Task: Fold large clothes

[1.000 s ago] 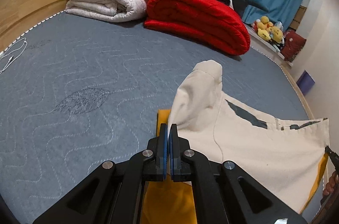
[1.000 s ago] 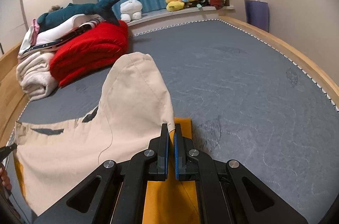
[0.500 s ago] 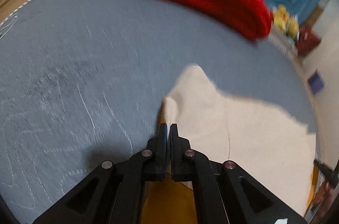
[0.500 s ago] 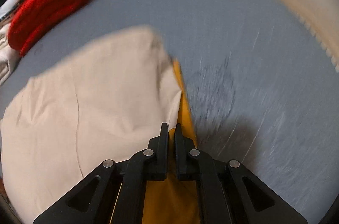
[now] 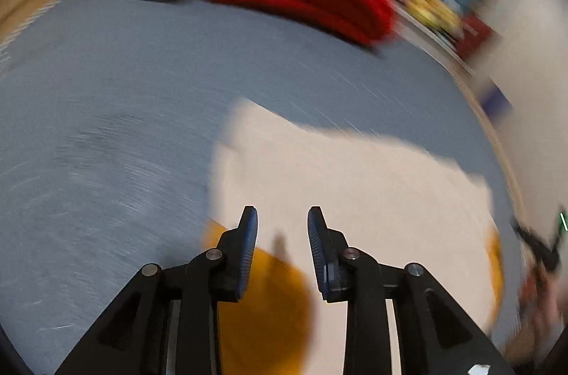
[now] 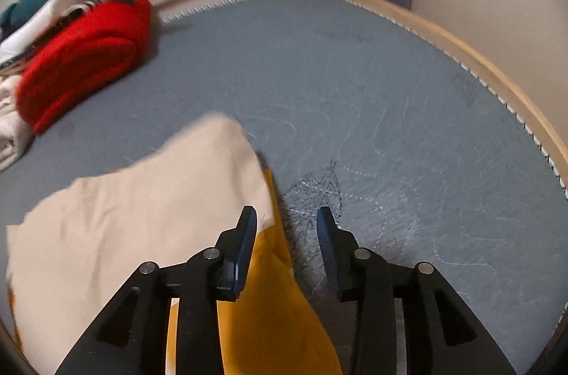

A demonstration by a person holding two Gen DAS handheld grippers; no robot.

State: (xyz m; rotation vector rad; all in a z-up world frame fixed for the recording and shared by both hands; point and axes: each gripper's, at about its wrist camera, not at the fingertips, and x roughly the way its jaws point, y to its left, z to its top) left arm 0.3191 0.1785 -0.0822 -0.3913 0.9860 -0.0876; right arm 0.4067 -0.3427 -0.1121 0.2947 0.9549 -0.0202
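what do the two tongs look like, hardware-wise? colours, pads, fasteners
Both match. Left tongs and right tongs: matte black angular linkage arms with triangular cut-outs, round silver pivot screws at the joints, and two narrow fingers faced with ribbed blue pads. A pale strip shows between the arms lower down. No cables or lettering visible on either. The left view is motion-blurred.

Both grippers — the left gripper (image 5: 282, 226) and the right gripper (image 6: 285, 227) — are matte black with angular linkages, silver pivot screws and ribbed blue finger pads (image 6: 245, 247).
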